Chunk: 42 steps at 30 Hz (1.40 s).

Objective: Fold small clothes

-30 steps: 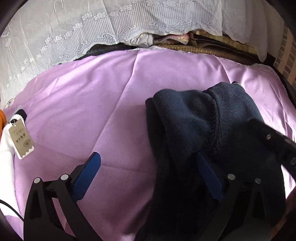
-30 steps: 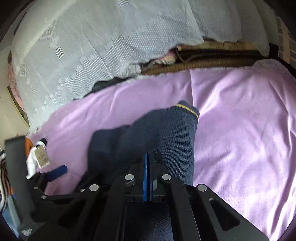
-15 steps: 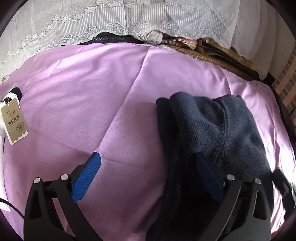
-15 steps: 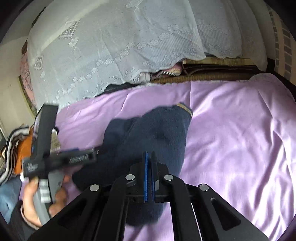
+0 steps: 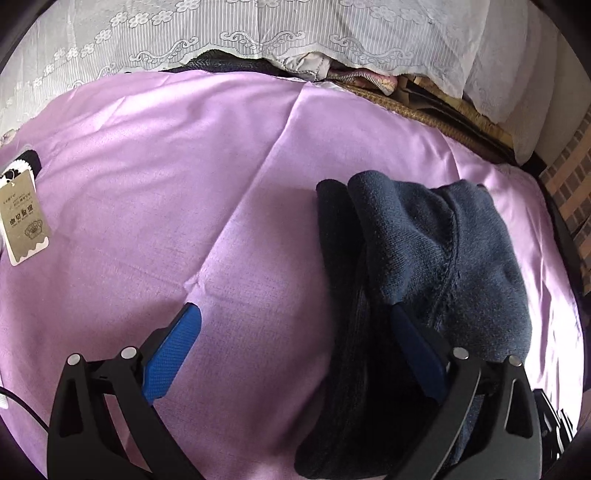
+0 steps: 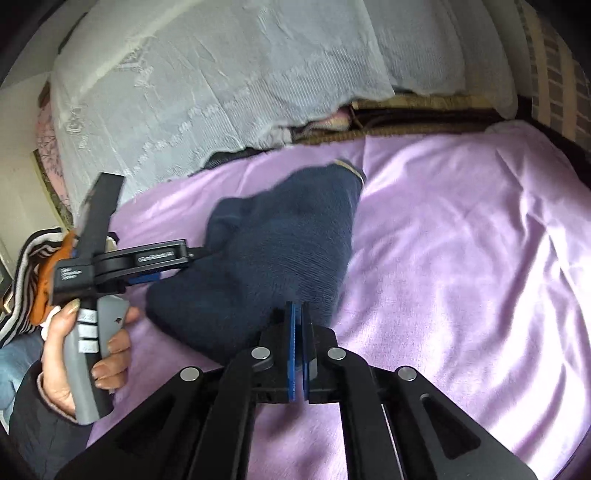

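A dark navy knit garment (image 5: 436, 273) lies folded in a bundle on the purple sheet (image 5: 184, 184); it also shows in the right wrist view (image 6: 280, 251). My left gripper (image 5: 295, 317) is open, its left pad over bare sheet and its right pad against the garment's left side. In the right wrist view the left gripper (image 6: 147, 258) is held by a hand at the garment's left edge. My right gripper (image 6: 298, 314) is shut with its blue pads together, just in front of the garment's near edge. I cannot tell whether fabric is pinched.
A white lace cover (image 5: 258, 33) drapes over stacked things behind the sheet. A paper hang tag (image 5: 24, 221) on a white garment lies at the far left. Striped and orange clothes (image 6: 40, 266) pile at the left edge. A brick wall (image 5: 576, 192) stands at right.
The right gripper pulled back and up, away from the garment, staying shut. The left gripper shifted slightly left and stayed open. The garment settled onto the sheet.
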Tool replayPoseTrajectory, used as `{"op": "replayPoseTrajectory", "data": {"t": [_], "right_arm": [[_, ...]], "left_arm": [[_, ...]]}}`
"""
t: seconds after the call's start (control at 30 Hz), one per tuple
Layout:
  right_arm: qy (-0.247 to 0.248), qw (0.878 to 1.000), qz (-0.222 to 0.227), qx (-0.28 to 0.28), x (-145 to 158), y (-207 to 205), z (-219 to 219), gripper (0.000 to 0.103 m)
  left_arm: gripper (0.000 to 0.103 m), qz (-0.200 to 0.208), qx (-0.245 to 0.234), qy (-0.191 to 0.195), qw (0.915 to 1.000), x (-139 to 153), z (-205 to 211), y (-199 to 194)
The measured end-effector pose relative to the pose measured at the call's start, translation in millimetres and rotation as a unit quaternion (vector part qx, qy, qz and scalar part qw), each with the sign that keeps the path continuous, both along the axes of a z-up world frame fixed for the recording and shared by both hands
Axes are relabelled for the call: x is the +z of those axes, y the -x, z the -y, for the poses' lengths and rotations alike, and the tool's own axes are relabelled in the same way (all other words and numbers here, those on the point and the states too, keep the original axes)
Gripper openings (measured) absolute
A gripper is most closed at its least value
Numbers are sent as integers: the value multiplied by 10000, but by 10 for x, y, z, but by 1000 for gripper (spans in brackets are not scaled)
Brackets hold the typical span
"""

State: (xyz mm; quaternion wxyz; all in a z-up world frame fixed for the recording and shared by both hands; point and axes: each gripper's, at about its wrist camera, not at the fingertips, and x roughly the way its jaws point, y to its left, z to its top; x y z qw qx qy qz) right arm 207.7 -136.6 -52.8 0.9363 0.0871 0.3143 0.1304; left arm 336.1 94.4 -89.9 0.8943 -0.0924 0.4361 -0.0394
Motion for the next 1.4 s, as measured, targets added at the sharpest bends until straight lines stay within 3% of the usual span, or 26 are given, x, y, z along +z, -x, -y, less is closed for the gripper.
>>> {"op": "replayPoseTrajectory", "data": {"t": [0.13, 0.2, 0.3, 0.33, 0.37, 0.43, 0.53, 0.7, 0.8, 0.97, 1.1, 1.13, 1.23, 1.4], "right_arm": [[256, 9987, -431, 18, -157, -122, -58, 3], [-47, 9985, -540, 74, -161, -145, 25, 3], [-548, 9972, -508, 34, -137, -159, 170, 6], [-676, 9965, -485, -72, -125, -161, 227, 20], [-785, 9956, -462, -227, -114, -168, 295, 47], [-1282, 9905, -396, -296, -113, -205, 478, 69], [-1912, 9799, -462, -335, -159, -304, 648, 69], [-2532, 9644, -731, -233, -296, -597, 743, 69], [-2642, 9600, -921, -149, -375, -768, 722, 69], [-2800, 9538, -1085, -48, -452, -968, 691, 70], [-2879, 9502, -1185, 113, -494, -1159, 655, 71], [-2888, 9497, -1205, 131, -503, -1196, 642, 71], [-2916, 9482, -1242, 214, -521, -1306, 614, 71], [-2817, 9505, -1278, 292, -540, -1472, 532, 71]], "left_arm": [[99, 28, -46, -313, 9995, -48, 99, 2], [99, 59, -49, -390, 9992, -41, 112, 5], [99, -28, -36, -178, 9998, -38, 55, -4], [98, -61, -44, -106, 9999, -30, 36, -8], [98, -108, -82, -1, 9999, -17, 15, -9], [98, -208, -249, 281, 9991, 12, -18, -16], [98, -332, -517, 965, 9934, 25, -81, -26], [98, -498, -687, 1384, 9867, -54, -133, -68], [98, -457, -790, 1485, 9847, -41, -121, -58], [98, -492, -902, 1287, 9863, -87, -58, -89], [98, -524, -983, 1423, 9835, -83, -78, -105], [98, -528, -1032, 1533, 9814, -78, -75, -99], [98, -579, -1528, 2099, 9640, -40, 9, -80], [98, -594, -1545, 1365, 9767, -136, 223, -77]]}}
